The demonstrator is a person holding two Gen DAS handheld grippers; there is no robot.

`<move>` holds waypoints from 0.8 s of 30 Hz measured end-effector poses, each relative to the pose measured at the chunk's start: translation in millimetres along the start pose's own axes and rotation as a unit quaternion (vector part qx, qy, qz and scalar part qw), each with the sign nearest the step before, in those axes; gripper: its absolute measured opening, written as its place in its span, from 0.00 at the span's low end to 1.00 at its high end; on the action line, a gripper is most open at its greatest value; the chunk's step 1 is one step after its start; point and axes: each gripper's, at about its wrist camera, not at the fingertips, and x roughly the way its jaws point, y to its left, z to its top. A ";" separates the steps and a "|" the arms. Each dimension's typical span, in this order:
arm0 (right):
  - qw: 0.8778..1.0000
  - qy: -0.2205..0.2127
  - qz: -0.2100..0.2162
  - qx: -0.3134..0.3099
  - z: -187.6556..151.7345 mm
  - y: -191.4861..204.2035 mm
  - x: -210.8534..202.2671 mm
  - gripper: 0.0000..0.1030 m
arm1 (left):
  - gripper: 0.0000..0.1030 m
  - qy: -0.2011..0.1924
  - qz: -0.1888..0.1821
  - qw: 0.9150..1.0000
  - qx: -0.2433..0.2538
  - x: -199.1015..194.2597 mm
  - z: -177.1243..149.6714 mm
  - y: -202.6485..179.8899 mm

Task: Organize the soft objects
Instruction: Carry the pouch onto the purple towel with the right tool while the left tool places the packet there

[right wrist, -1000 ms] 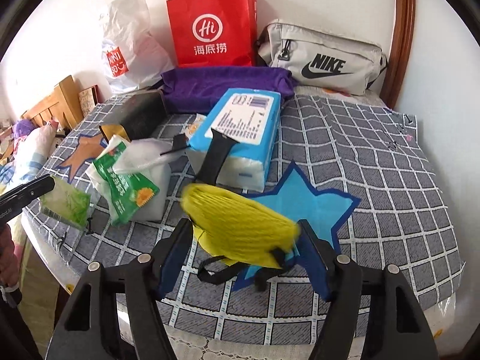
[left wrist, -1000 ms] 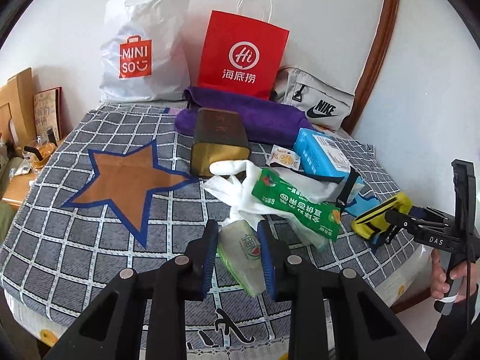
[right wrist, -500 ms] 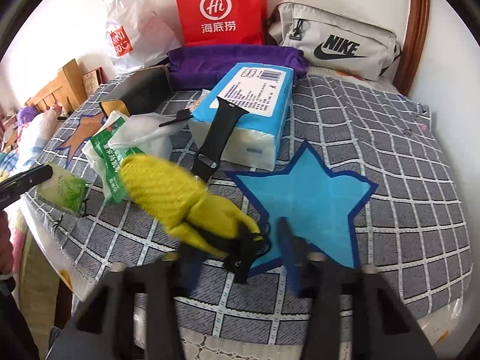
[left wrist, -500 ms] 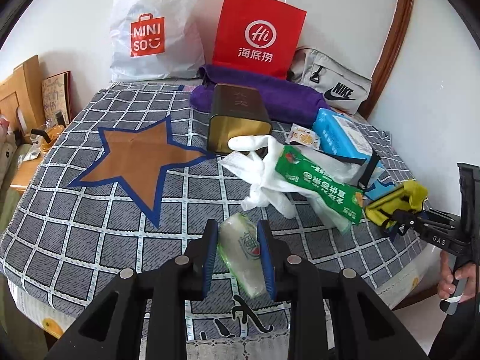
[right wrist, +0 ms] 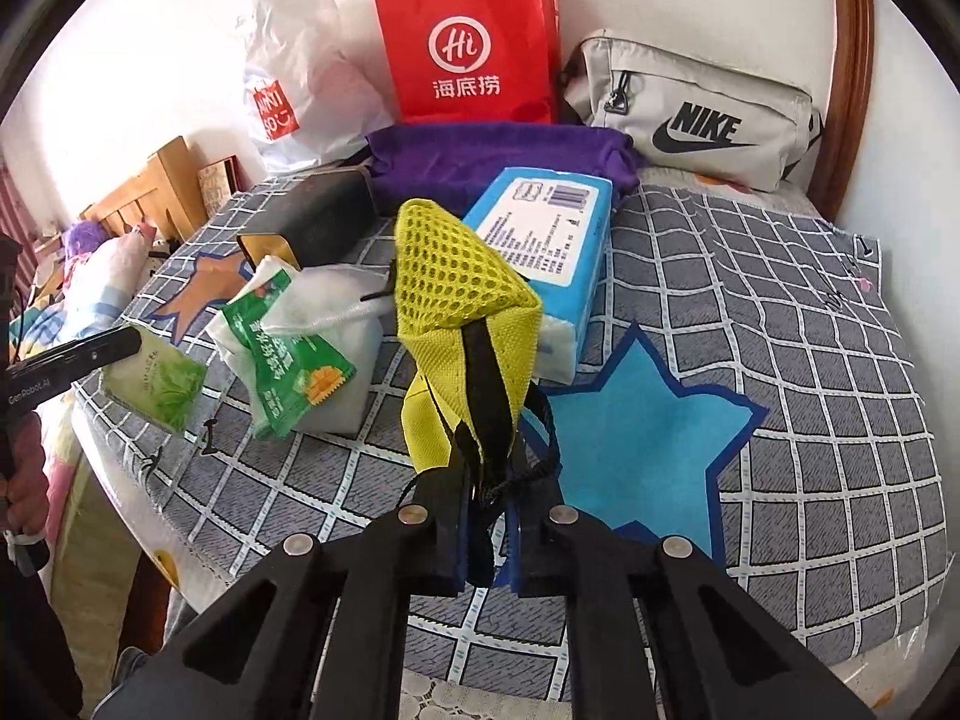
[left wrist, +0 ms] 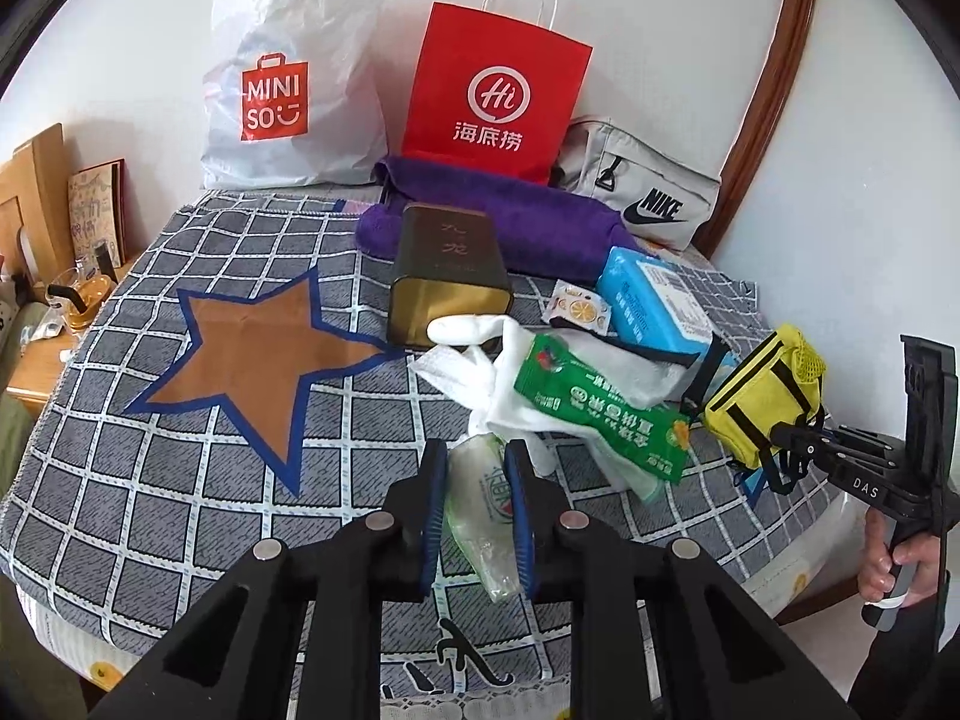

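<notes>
Between left gripper (left wrist: 477, 510) fingers, green packet (left wrist: 483, 516), right wrist view, yellow pouch (right wrist: 462, 294) strap apparently pinched

Two close wrist fisheyes, angled downward, sharing the checked tablecloth (left wrist: 180, 480).

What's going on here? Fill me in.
A person is sorting soft things on a table under a grey checked cloth, with a handheld gripper in each hand. The left gripper is shut on a small clear plastic packet with green print. The right gripper has just been closing and now pinches the black strap of a yellow mesh pouch, holding it above the cloth. A green-labelled white bag and a blue tissue pack lie untouched.
</notes>
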 end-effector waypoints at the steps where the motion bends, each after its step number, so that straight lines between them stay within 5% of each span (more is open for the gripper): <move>1: 1.000 -0.003 0.005 0.002 1.4 -0.7 -3.5 0.09 | 0.18 -0.003 -0.002 1.000 -0.003 -1.6 2.2 0.4; 24: 0.997 -0.073 -0.013 0.008 90.6 -18.8 -31.8 0.09 | 0.18 -0.059 0.015 0.997 -0.046 1.5 102.9 10.1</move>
